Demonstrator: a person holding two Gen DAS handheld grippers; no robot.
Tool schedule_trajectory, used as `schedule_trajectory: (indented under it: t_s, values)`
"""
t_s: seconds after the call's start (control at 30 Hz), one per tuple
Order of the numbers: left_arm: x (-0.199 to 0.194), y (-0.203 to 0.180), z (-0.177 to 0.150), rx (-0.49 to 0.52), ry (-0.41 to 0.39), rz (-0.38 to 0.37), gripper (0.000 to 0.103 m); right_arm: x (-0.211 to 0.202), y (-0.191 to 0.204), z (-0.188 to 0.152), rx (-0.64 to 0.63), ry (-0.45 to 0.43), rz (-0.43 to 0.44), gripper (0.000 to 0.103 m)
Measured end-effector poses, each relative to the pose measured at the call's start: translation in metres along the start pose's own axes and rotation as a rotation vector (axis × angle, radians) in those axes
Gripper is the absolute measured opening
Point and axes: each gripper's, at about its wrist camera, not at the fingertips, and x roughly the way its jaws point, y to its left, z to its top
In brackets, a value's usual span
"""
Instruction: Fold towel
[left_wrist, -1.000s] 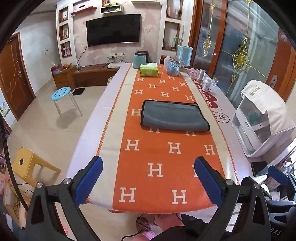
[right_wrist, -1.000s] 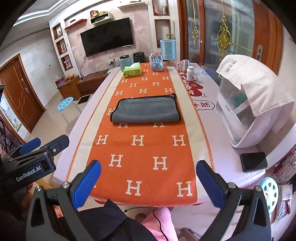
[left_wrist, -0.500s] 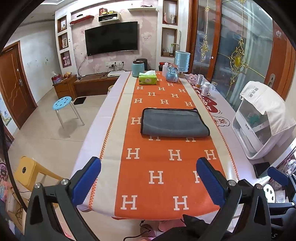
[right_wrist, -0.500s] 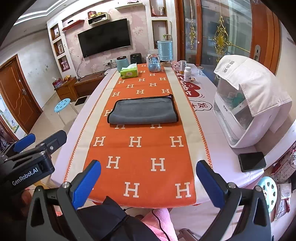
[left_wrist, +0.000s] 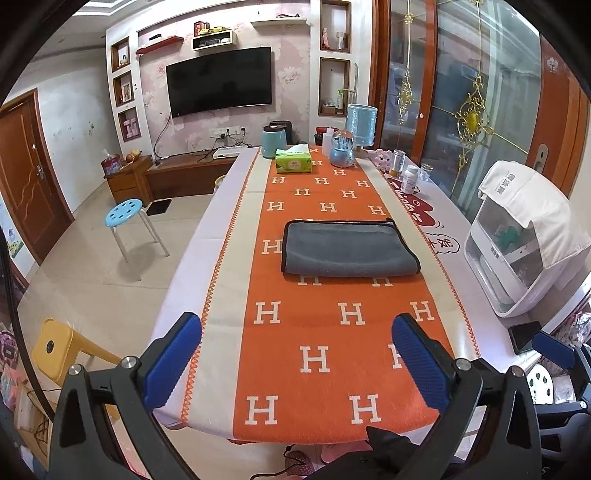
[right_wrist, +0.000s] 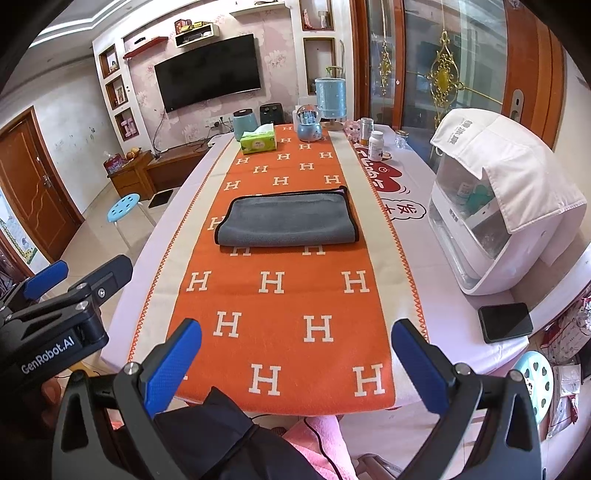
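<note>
Grey towel (left_wrist: 349, 248) is seen lying folded on the orange runner (left_wrist: 325, 332), well ahead of both tongs, left (left_wrist: 297, 363) and right (right_wrist: 295, 363), which are held spread wide and empty, likely because folding is done.

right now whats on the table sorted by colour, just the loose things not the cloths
grey: 1, the folded towel
green: 1, the tissue box
light blue: 3, canister, snow globe, lamp
black: 2, phone, appliance
white: 2, pill bottle, covered cabinet
total: 9
</note>
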Motion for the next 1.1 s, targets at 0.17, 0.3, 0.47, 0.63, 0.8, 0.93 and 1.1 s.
schedule_trajectory:
  t_s: [0.17,0.3,0.47,0.63,0.8,0.93,1.1]
  values:
    - [0.002,0.003,0.0,0.012,0.006,-0.003,0.102,0.004,0.004,0.0,-0.001,0.012,0.003,0.103]
    - [0.003,0.004,-0.001,0.011,0.01,0.001,0.102,0.007,0.006,0.0,-0.005,0.023,0.007,0.103]
    - [0.004,0.005,-0.004,0.011,0.021,0.002,0.102,0.01,0.009,-0.002,-0.009,0.036,0.009,0.103]
    - [0.004,0.006,-0.005,0.013,0.025,0.001,0.102,0.013,0.01,-0.003,-0.006,0.048,0.01,0.103]
    - [0.004,0.005,-0.005,0.012,0.024,0.001,0.102,0.015,0.011,-0.003,-0.008,0.056,0.011,0.103]
    - [0.004,0.005,-0.005,0.011,0.023,0.001,0.102,0.015,0.011,-0.003,-0.008,0.057,0.011,0.103]
    - [0.004,0.005,-0.005,0.012,0.024,0.001,0.102,0.016,0.011,-0.003,-0.009,0.06,0.011,0.103]
